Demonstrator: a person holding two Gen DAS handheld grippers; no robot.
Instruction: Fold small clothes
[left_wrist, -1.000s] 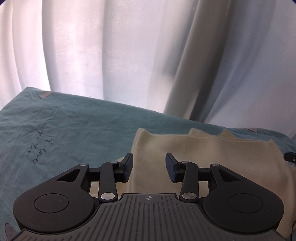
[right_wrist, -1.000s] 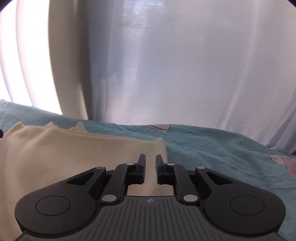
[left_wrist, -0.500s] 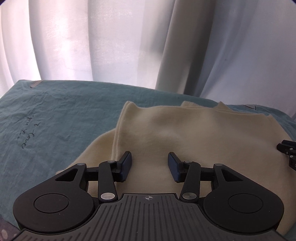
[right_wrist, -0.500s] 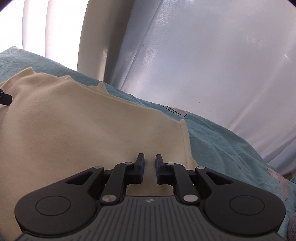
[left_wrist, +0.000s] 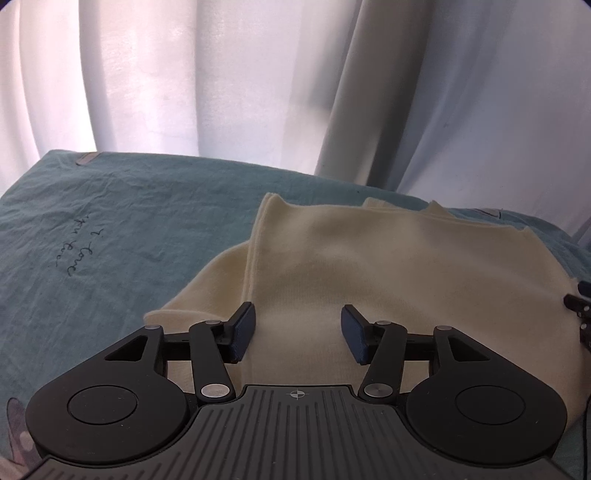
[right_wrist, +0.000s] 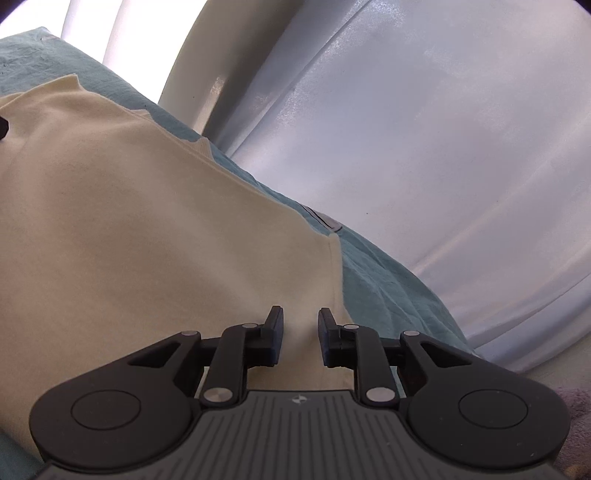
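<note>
A cream garment lies flat on a teal bedsheet, with a fold along its left side and a sleeve sticking out to the left. My left gripper is open and empty above the garment's near left part. My right gripper is open a little and empty, over the garment near its right edge. The right gripper's tips show at the right edge of the left wrist view.
White curtains hang behind the bed. The sheet has handwritten dark lettering at the left. In the right wrist view the teal sheet runs on to the right of the garment.
Both grippers have dropped closer over the garment. The right gripper has tilted, swung toward the garment's right edge and opened slightly. The left gripper stays open.
</note>
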